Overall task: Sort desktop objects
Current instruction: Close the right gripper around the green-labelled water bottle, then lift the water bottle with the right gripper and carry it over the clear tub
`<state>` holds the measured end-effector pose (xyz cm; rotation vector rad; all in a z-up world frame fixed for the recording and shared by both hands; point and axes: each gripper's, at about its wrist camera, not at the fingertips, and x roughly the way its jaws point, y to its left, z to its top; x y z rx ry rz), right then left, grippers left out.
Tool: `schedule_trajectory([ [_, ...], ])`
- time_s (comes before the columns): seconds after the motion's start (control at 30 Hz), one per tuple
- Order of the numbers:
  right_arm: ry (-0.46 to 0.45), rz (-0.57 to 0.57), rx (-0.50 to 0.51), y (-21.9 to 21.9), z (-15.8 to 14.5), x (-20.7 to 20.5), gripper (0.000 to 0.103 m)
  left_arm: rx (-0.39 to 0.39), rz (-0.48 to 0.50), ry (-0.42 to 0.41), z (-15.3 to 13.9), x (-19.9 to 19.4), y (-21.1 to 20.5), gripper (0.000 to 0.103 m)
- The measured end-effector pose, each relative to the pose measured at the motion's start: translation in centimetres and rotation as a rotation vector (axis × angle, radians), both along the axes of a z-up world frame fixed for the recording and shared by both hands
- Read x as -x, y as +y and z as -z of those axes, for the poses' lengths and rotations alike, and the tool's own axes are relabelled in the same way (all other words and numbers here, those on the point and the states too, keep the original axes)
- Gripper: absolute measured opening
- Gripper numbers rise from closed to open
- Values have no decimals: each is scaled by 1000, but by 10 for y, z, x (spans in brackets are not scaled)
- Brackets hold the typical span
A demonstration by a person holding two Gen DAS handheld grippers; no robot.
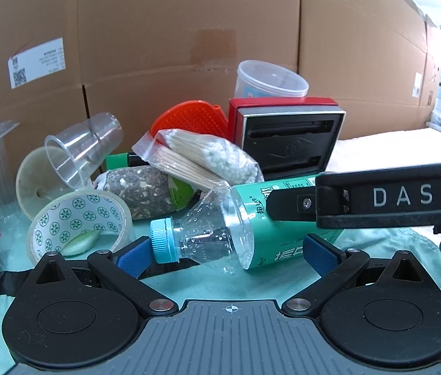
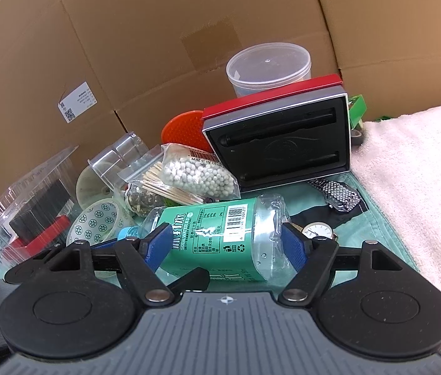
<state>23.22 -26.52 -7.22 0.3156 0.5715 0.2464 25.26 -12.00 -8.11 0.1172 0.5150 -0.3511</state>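
Cardboard walls back a teal cloth (image 1: 267, 284) of clutter; bottle (image 2: 220, 234) lies sideways between the right gripper (image 2: 225, 243) blue pads – spread, flanking it, apparently for grasping – left gripper (image 1: 226, 254) also spread near its cap (image 1: 164, 240)

Right tongs (image 2: 225, 243) straddle the lying bottle (image 2: 217, 234).

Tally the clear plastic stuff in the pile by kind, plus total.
Bottles: 1, the bottle lying on its side between the right claw's blue pads
Cups: 1, the tipped cup
Round tubs: 1, the tub at the back
Zip bags: 1, the bag of cotton swabs
Boxes: 1, the clear box on the left
Total: 5
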Motion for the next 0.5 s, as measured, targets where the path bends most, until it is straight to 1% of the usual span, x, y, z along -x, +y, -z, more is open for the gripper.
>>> schedule_trajectory([
  [0.13,-8,14,-8,-2,-4,11,79,-19,6,-18,-4,10,-4,103],
  [0.5,-44,18,-7,-3,-19,45,81,-25,-1,-57,-21,47,-5,103],
])
